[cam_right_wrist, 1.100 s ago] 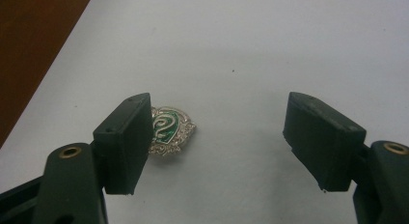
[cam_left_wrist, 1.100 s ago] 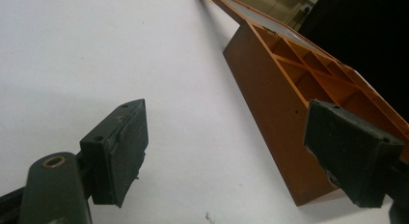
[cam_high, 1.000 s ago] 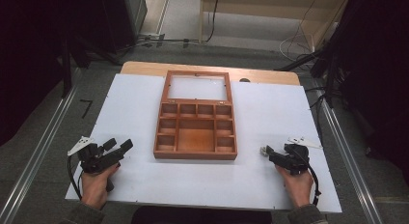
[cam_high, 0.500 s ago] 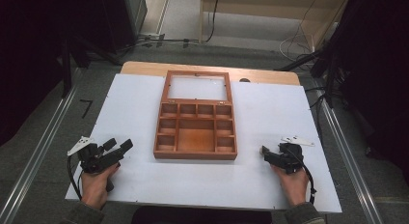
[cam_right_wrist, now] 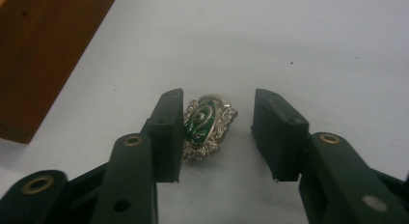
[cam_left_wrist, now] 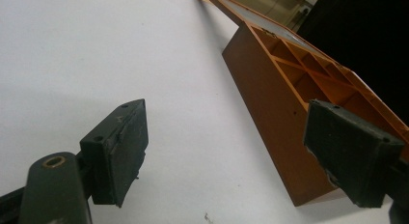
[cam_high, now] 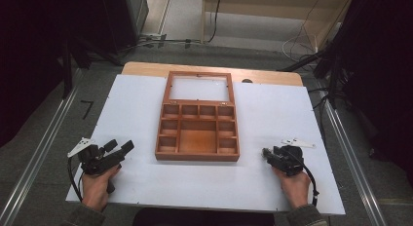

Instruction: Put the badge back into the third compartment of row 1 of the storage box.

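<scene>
**Right jaws closing around a green brooch beside the wooden box**

On the white table sheet (cam_high: 131, 104), seen from the high view, an open reddish-brown wooden compartment box (cam_high: 198, 132) with a glass-paned lid folded back sits at the centre. At 8 o'clock from it, the left gripper (cam_high: 122, 149) rests in the person's left hand (cam_high: 96, 184), jaws spread and pointing toward the box. At 4 o'clock from the box, the right gripper (cam_high: 267, 153) sits in the right hand (cam_high: 295, 187), pointing left.

Along the left gripper view, the two black pads stand wide apart with nothing between them; the box's side wall (cam_left_wrist: 275, 103) runs off toward 1 o'clock.

Along the right gripper view, a small ornate silver brooch with a green enamel oval (cam_right_wrist: 205, 125) lies on the sheet between the jaws, which have just been closing. It sits against the left pad (cam_right_wrist: 166, 132), while the right pad (cam_right_wrist: 277, 132) stands apart from it, so the jaws are half spread, not pinching. The box corner (cam_right_wrist: 43, 55) lies at 10 o'clock.
</scene>
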{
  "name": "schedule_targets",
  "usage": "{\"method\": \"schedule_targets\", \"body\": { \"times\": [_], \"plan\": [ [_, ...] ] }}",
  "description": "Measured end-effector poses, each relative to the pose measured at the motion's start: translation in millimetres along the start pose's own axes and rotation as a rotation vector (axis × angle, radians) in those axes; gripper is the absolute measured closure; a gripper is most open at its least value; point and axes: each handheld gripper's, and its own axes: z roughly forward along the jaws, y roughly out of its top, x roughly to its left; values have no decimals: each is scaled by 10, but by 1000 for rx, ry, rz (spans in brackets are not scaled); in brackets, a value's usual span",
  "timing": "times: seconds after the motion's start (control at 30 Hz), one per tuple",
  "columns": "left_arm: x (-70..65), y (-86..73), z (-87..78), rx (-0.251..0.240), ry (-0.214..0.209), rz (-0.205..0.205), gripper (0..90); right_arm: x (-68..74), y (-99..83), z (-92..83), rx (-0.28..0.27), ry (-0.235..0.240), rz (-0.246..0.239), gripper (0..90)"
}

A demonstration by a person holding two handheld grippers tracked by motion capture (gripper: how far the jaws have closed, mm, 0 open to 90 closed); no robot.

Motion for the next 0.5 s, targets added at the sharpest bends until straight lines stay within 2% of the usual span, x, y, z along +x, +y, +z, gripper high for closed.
{"method": "schedule_targets", "body": {
  "times": [0.13, 0.27, 0.5],
  "plan": [
    [0, 1, -1, 1, 0, -1, 163, -13, -3, 0, 2, 30, 22, 593],
    [0, 0, 1, 0, 0, 1, 163, -2, -5, -4, 0, 40, 24, 645],
    [-1, 0, 2, 0, -1, 0, 163, 30, -3, -42, -25, 35, -4, 697]
  ]
}}
